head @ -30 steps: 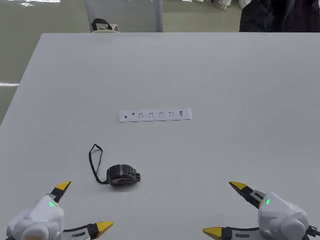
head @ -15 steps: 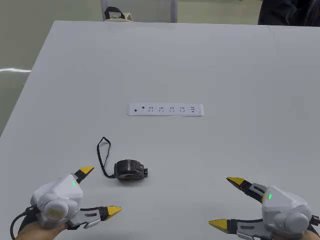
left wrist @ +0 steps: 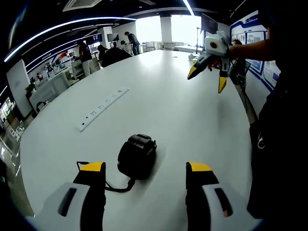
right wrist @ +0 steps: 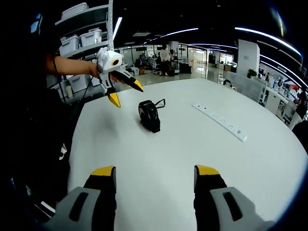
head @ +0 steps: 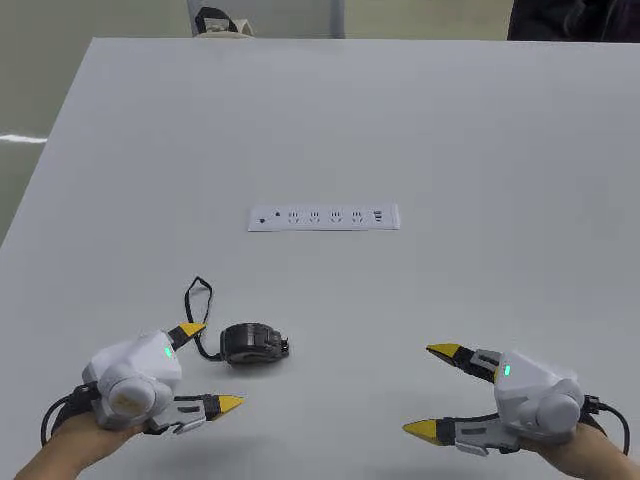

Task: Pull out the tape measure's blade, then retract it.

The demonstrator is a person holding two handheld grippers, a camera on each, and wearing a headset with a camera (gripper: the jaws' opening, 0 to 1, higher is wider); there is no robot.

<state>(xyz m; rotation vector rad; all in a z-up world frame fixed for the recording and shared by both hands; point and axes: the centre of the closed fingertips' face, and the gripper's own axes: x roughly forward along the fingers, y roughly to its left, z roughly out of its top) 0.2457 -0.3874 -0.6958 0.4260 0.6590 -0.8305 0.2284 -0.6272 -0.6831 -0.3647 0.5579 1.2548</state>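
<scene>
Tape measure [head: 253, 343] is small and black. It lies on the white bench [head: 480, 130], near the front edge on the left side. Its blade end is too small to make out. Its thin black strap [head: 194, 300] loops away to the left, and part of it is hidden behind the left gripper [head: 210, 366]. The left hand [head: 78, 443] and the right hand [head: 588, 456] are cut off at the bottom of the head view.

Lots of bare bench lies all around. The white power strip [head: 323, 217] is well apart, farther back in the middle. The right gripper [head: 431, 390] is far to the right of the tape measure.

The left gripper's jaws are wide open and hold nothing. They point at the tape measure, which lies just in front of the tips, not touching. The right gripper's jaws are wide open too, hold nothing, and point left over bare bench.
</scene>
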